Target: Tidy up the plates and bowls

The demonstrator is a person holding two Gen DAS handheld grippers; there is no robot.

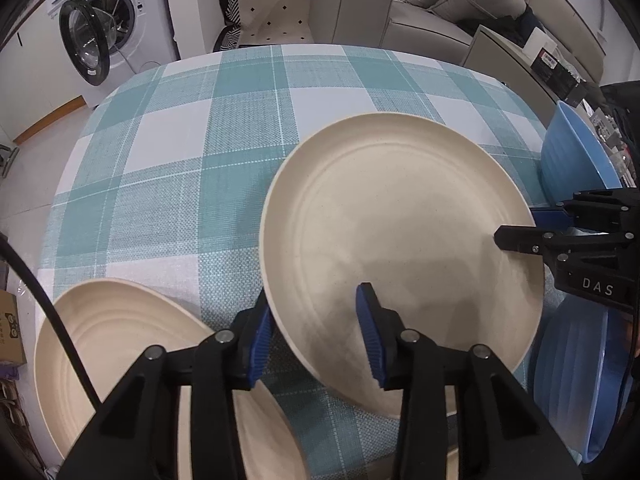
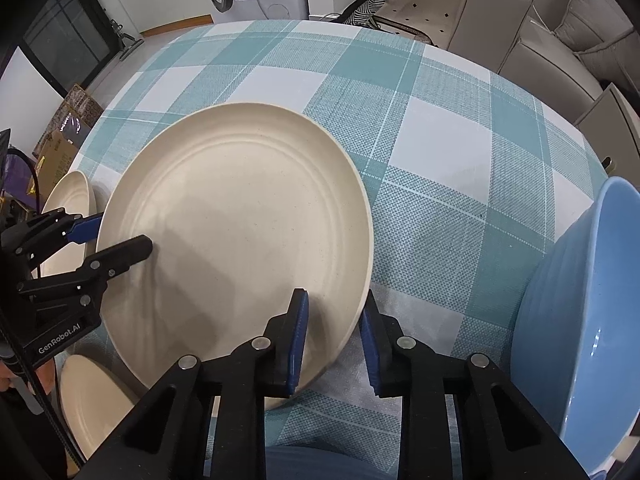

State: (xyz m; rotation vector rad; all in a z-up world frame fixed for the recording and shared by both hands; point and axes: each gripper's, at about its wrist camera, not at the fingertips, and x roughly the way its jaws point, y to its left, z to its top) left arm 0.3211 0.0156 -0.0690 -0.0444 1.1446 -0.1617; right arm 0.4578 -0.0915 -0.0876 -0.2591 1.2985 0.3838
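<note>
Left gripper (image 1: 316, 336) straddles the near-left rim of the big cream plate (image 1: 400, 240), one blue pad under the outside edge, one over the inside; pads sit close to the rim but I can't tell if they press on it. Right gripper (image 2: 334, 340) straddles the opposite rim of the same plate, one finger on the inner surface, one outside against the edge; jaws narrow, contact likewise not clear.

Plate: round, matte cream, faint speckle, concentric ridges stepping down to a flat centre, shallow raised lip. It sits between the two grippers on the worktop (image 1: 180, 152), which has a teal-and-white check cloth. Can't tell if it is lifted off the cloth.

Second cream plate (image 1: 116, 344), same ridged pattern, lies just left of the left gripper, partly under its body. Light blue bowl (image 2: 580, 320), ribbed outside, glossy inside, is just right of the right gripper. Another blue bowl (image 1: 572, 152) shows beyond the right gripper in the left wrist view.
</note>
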